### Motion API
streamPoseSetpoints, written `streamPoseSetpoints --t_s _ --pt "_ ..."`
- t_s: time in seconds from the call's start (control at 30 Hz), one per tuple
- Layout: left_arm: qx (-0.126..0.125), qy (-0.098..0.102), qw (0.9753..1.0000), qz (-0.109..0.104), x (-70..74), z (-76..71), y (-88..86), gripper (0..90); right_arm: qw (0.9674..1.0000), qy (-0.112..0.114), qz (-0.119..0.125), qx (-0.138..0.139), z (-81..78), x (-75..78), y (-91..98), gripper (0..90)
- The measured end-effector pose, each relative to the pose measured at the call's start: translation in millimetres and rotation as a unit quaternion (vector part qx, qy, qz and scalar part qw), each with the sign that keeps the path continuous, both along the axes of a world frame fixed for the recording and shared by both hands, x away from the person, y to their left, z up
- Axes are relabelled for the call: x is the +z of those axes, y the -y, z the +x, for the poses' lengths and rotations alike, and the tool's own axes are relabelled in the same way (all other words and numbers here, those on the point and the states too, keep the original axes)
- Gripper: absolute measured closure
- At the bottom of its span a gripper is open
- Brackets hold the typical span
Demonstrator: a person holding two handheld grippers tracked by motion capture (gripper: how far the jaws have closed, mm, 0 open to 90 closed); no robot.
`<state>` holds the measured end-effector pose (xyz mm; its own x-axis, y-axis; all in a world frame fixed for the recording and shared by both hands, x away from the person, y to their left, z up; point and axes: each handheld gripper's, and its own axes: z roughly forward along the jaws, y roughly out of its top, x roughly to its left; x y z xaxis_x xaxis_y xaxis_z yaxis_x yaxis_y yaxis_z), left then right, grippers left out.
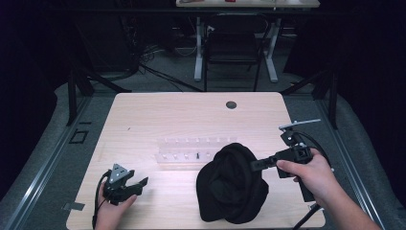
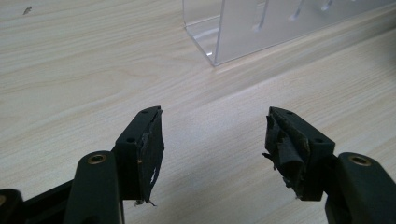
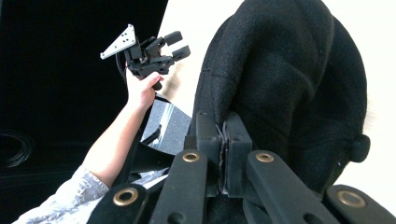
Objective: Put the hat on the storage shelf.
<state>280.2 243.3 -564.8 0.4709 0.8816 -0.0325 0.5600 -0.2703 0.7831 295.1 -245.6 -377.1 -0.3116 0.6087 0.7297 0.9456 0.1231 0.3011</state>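
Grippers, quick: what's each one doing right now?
Left gripper: open, nothing between its jaws, above the table.
Right gripper: shut on the black fleece hat.

Left gripper (image 2: 215, 149): black jaws, brass-coloured rivets at linkage, torn dark tape on pads; grey three-cornered plate (image 1: 118, 172) with small holes on top; black cable looping behind; right gripper (image 3: 224, 154): same black links, brass rivets; pale patterned sleeve (image 3: 70, 200).
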Motion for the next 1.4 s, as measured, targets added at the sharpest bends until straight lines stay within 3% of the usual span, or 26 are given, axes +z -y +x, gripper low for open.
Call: streamPoseSetpoints --t_s 0.43,0.9,1.4 --pt "0.000 0.001 1.0000 0.000 0.0 -0.1 0.1 37.2 0.9999 0.002 0.011 -0.008 1.8 13.8 5.0 88.2" --pt "0.000 0.001 1.0000 0.001 0.1 0.0 0.0 37.2 0.9986 0.005 0.038 -0.037 3.5 27.6 17.5 88.2" --pt "0.000 0.002 1.0000 -0.001 0.4 -0.1 -0.3 37.2 0.9961 0.032 0.069 -0.045 6.6 43.8 21.9 88.2"
